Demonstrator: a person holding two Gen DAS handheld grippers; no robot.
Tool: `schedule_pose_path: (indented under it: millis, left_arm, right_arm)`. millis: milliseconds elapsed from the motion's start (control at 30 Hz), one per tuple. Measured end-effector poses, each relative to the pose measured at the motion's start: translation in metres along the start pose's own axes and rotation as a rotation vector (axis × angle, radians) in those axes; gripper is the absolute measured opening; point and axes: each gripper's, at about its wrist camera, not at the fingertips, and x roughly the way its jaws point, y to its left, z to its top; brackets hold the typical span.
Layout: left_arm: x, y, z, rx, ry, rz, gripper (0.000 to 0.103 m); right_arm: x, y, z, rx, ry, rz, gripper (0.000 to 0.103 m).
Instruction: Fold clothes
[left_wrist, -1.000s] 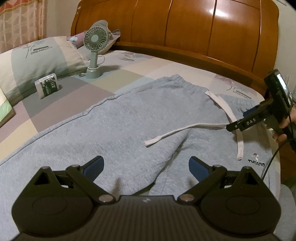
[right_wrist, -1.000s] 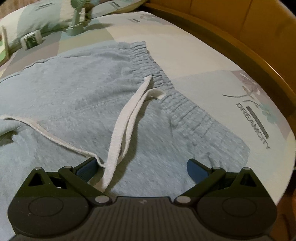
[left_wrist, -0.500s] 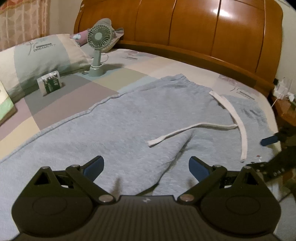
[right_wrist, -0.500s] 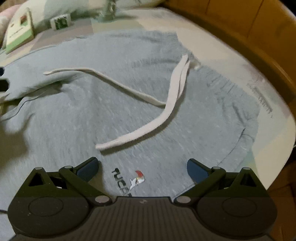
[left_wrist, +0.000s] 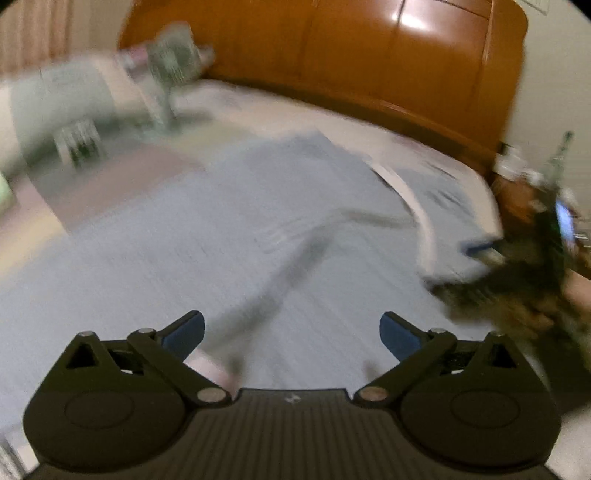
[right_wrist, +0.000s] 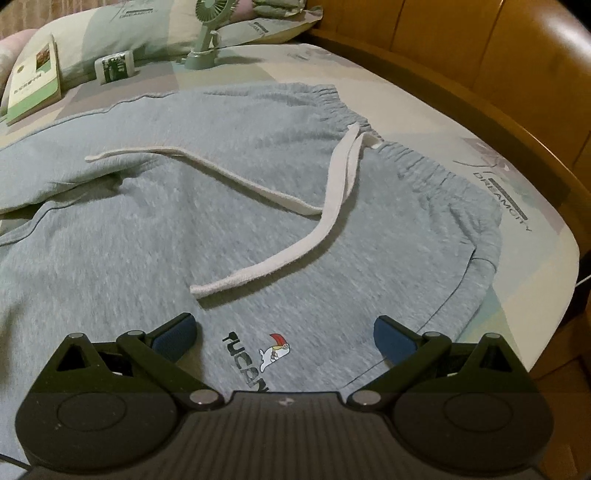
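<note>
Both the right gripper (right_wrist: 282, 334) and the left gripper (left_wrist: 291, 332) gape wide, holding nothing. Grey sweatpants (right_wrist: 155, 236) lie spread across mid-frame on the bed (right_wrist: 517, 206). The loose drawstring (right_wrist: 332, 206) above could snag in a fold; the fan (right_wrist: 208, 33) at upper left might topple.

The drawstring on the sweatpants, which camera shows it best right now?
The right wrist view: both ends of the white drawstring lie sharp across the grey sweatpants. In the left wrist view it is only a motion-blurred pale streak.
</note>
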Motion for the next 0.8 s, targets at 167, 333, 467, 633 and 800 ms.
schedule_pose_path:
  millis: [167, 333, 467, 633, 800]
  left_arm:
    - [0.008, -0.007, -0.048, -0.080, 0.089, -0.065, 0.100]
    - [-0.002, 0.008, -0.063, -0.145, 0.091, 0.048, 0.100]
    - [-0.029, 0.011, -0.069, -0.204, 0.057, 0.010, 0.100]
    - [-0.033, 0.017, -0.089, -0.264, 0.070, -0.012, 0.101]
    - [-0.043, 0.025, -0.076, -0.246, 0.030, 0.076, 0.101]
  right_arm:
    - [-0.001, 0.000, -0.003, 0.002, -0.018, 0.004, 0.103]
    - [-0.002, -0.001, -0.005, -0.002, -0.034, 0.011, 0.103]
    - [-0.003, -0.002, -0.006, -0.006, -0.039, 0.017, 0.103]
    - [-0.003, -0.002, -0.005, -0.010, -0.033, 0.017, 0.103]
    - [-0.008, 0.003, 0.003, 0.014, 0.011, 0.008, 0.103]
